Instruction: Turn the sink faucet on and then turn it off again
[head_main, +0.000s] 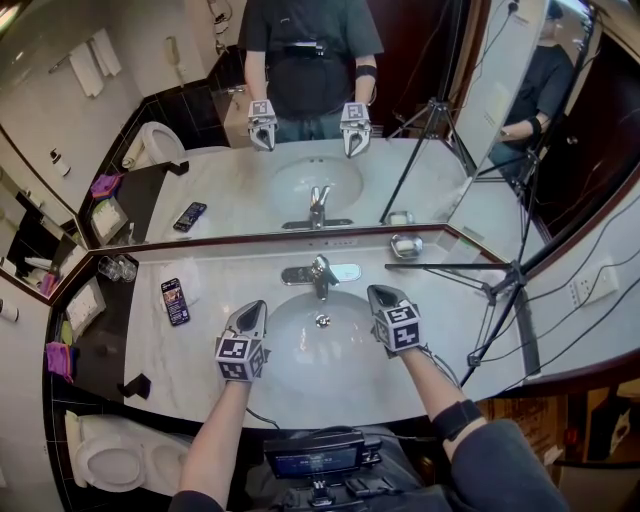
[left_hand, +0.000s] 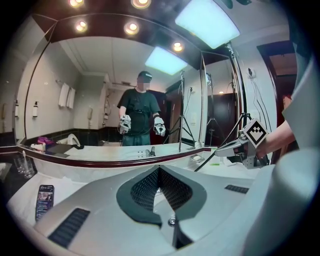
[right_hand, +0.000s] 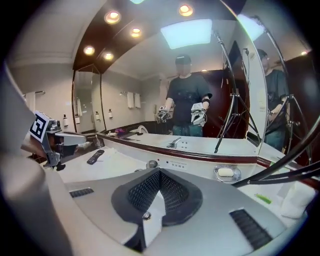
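Holding left tool (head_main: 254, 309) over left edge of sink (head_main: 320, 352), clenched, nothing in it. Same deal with right tool (head_main: 380, 296) over right edge, clamped on nothing. Faucet (head_main: 321, 273) at back of sink, between both tips, untouched. Phone (head_main: 175, 300) left on counter (head_main: 200, 362), soap dish (head_main: 405, 245) back right.

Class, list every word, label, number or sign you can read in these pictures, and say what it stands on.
No text reads clearly.
Phone screen: too small.
Print on the back ledge: blurred.
Chest-device screen: blurred.
Marker cubes: patterns, no letters.
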